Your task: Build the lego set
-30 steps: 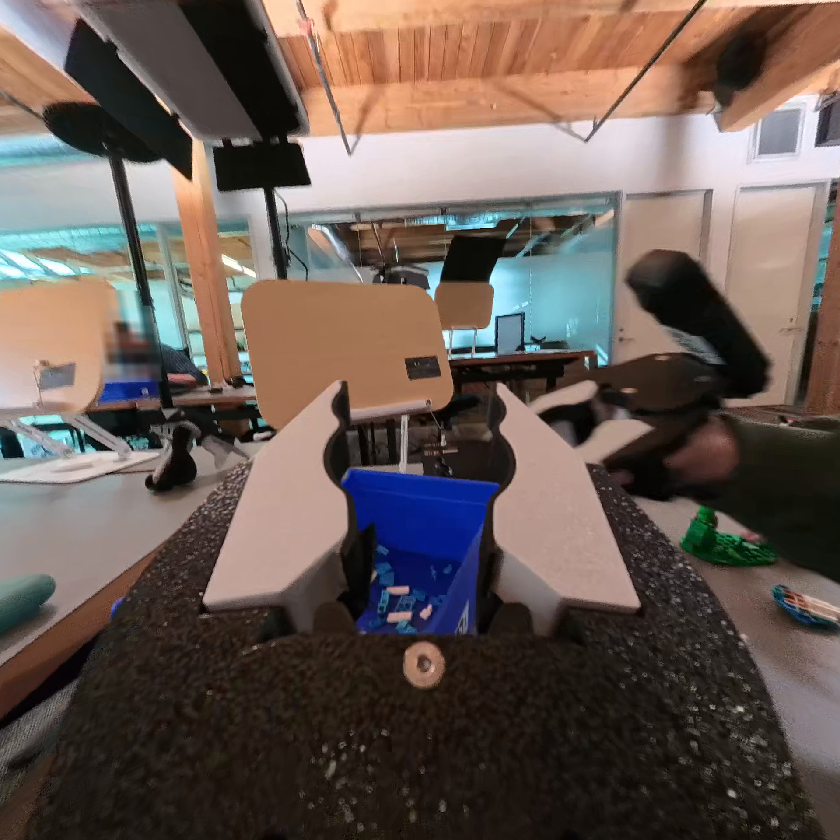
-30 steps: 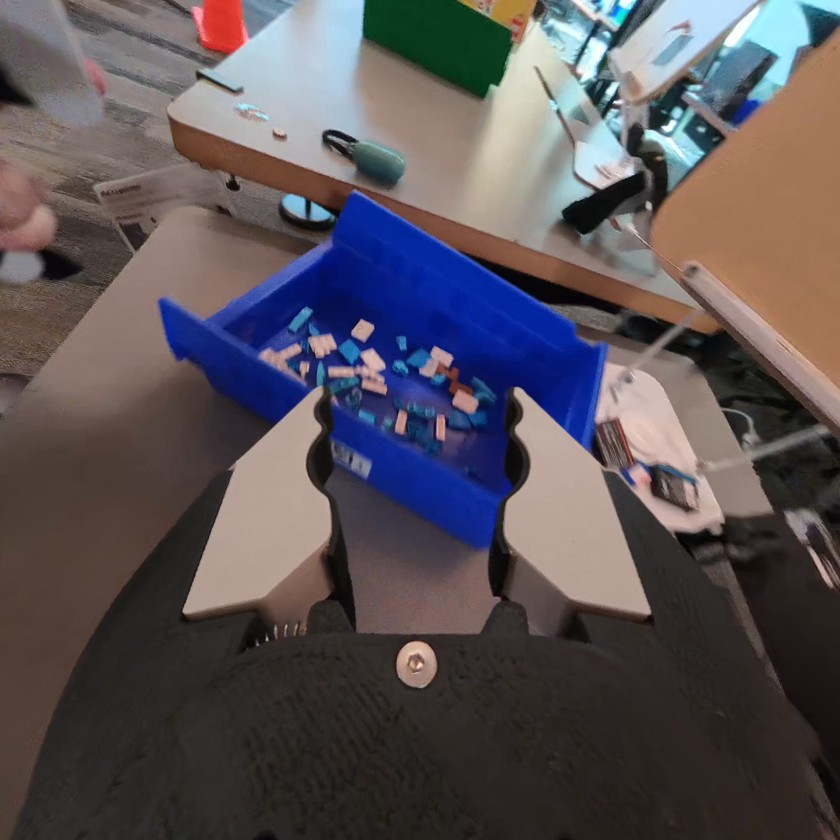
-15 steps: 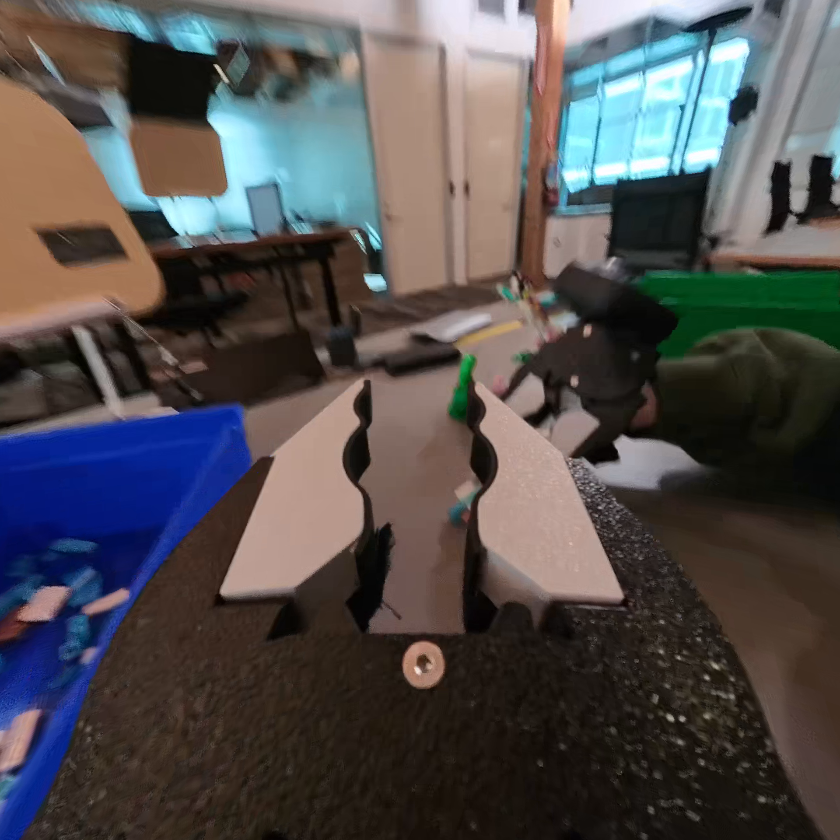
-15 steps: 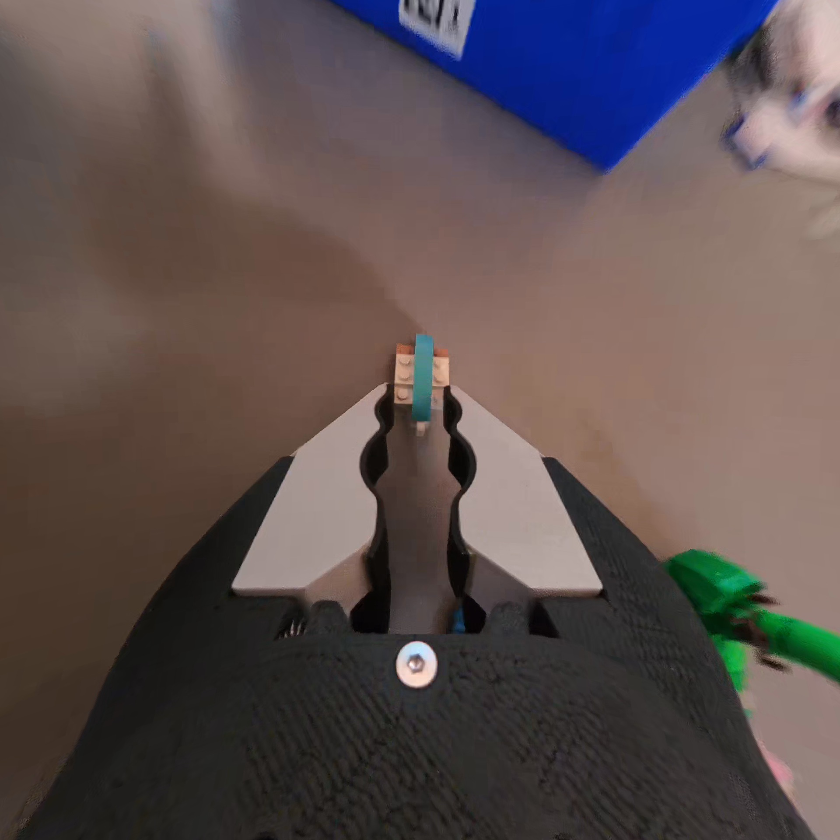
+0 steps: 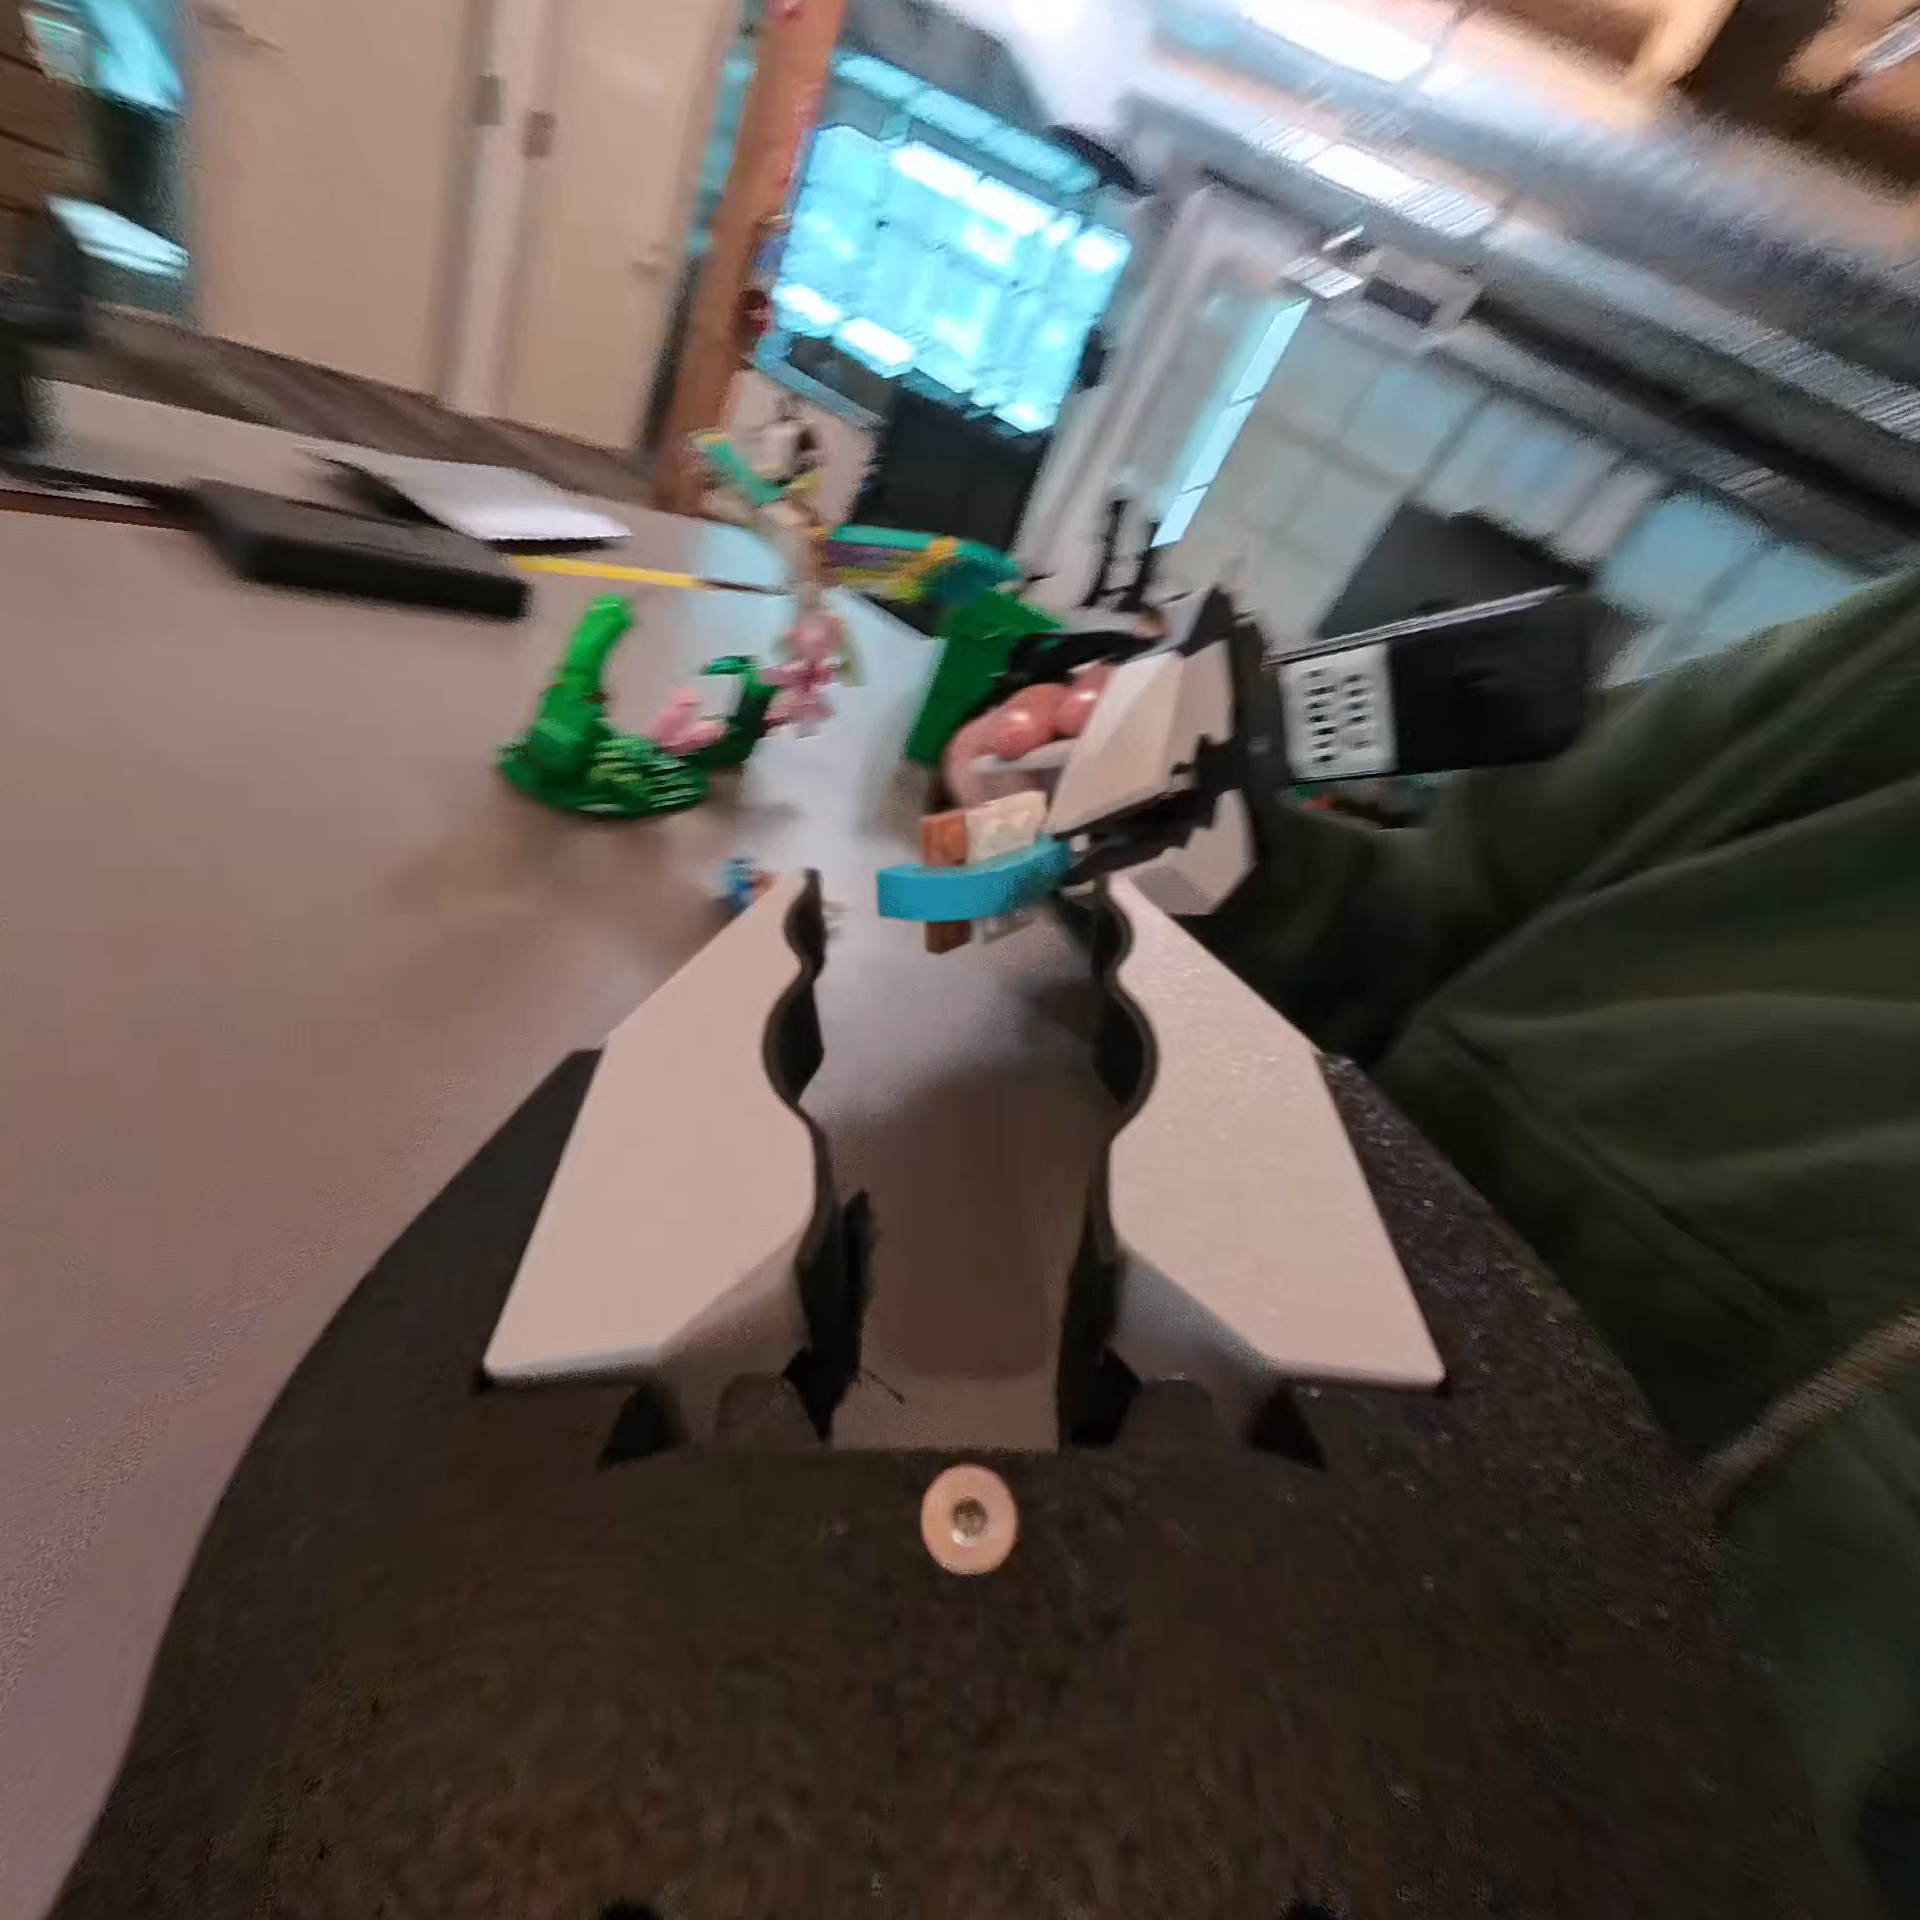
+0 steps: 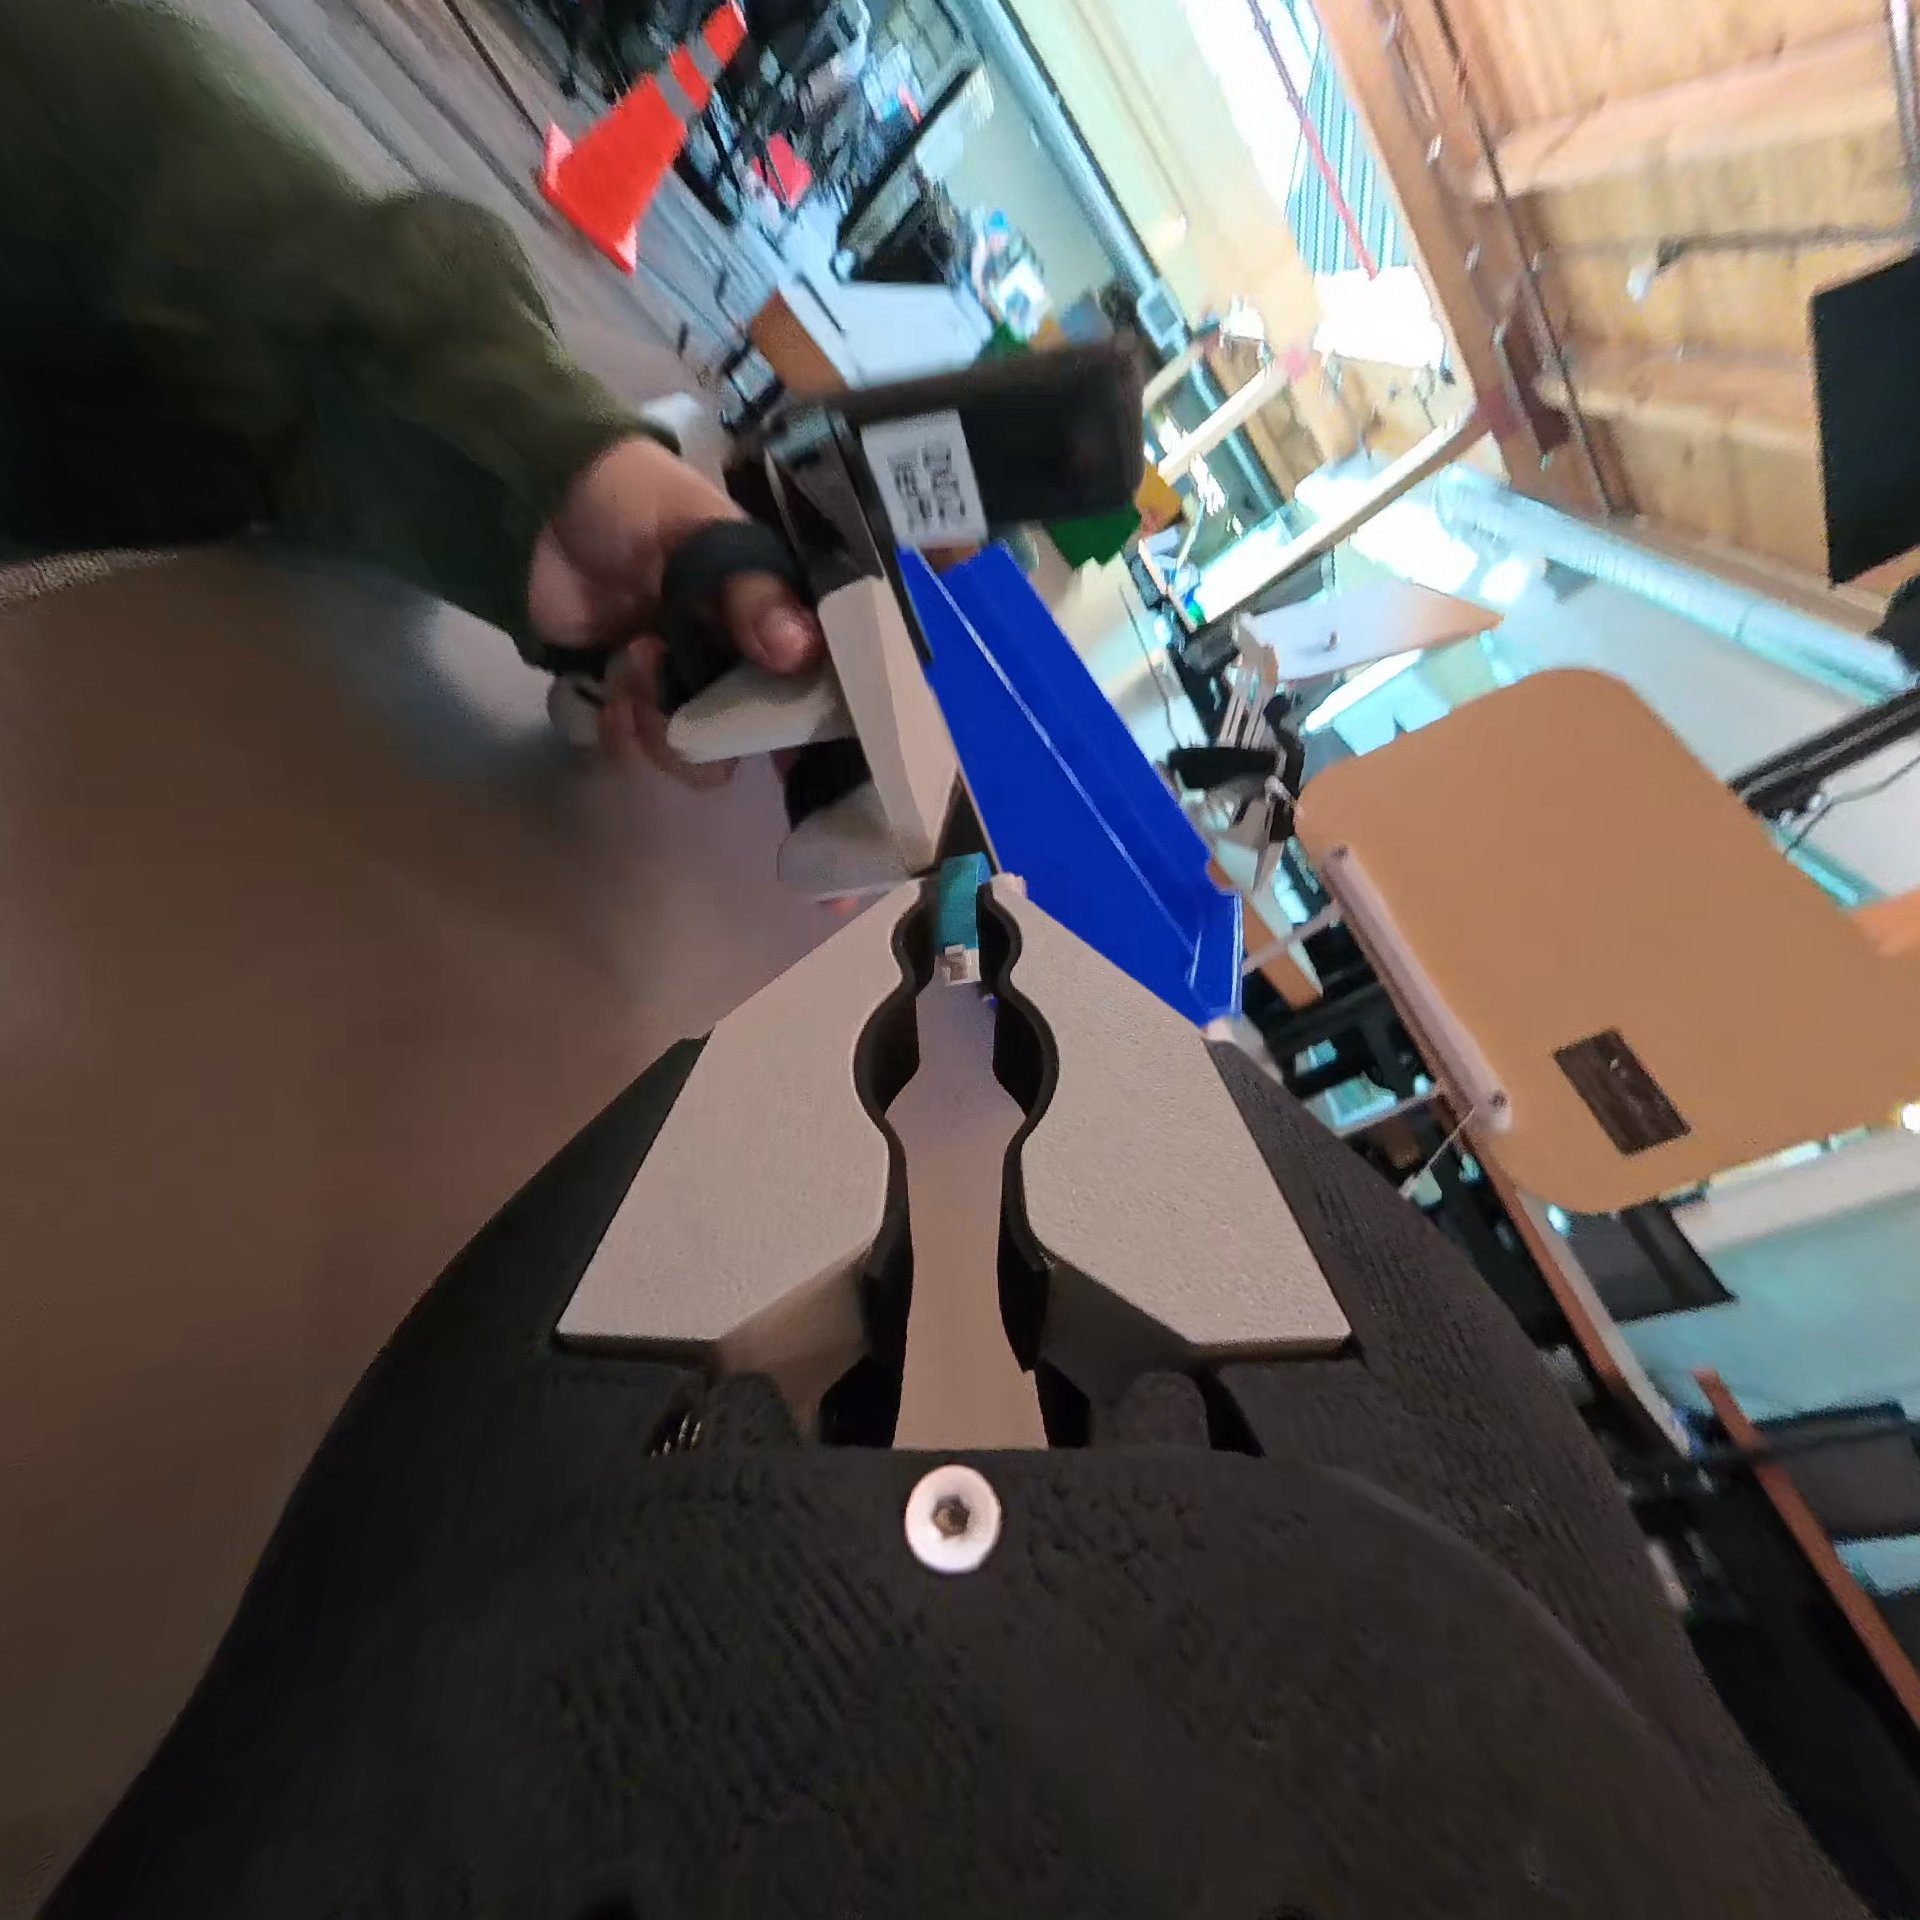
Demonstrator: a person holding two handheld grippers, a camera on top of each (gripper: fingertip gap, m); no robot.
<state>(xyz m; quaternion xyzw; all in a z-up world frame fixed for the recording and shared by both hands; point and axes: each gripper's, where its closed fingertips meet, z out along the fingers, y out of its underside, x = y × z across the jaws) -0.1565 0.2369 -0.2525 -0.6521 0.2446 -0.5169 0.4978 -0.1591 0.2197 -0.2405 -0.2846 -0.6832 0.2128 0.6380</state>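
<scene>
My right gripper (image 6: pixel 958 900) is shut on a small brick assembly (image 6: pixel 953 906): a teal strip with tan and brown bricks. In the left wrist view the assembly (image 5: pixel 971 868) sticks out leftward from the right gripper (image 5: pixel 1051 844), just above and between my left fingertips. My left gripper (image 5: pixel 961 902) is open and empty, its jaws on either side of the assembly without touching it. In the right wrist view the left gripper (image 6: pixel 883 727) stands close in front of the assembly, held by a hand (image 6: pixel 644 613) in a green sleeve.
A blue bin (image 6: pixel 1060 790) sits behind the left gripper. A green brick plant (image 5: pixel 587 748) with pink flowers (image 5: pixel 800 675) stands on the grey table (image 5: pixel 260 831). A black flat object (image 5: pixel 353 561) lies at the far left. A tan board (image 6: pixel 1621 935) stands to the right.
The right gripper closed on the brick assembly, lifted it off the table and brought it to the left gripper. The left gripper swung away from the blue bin and opened wider.
</scene>
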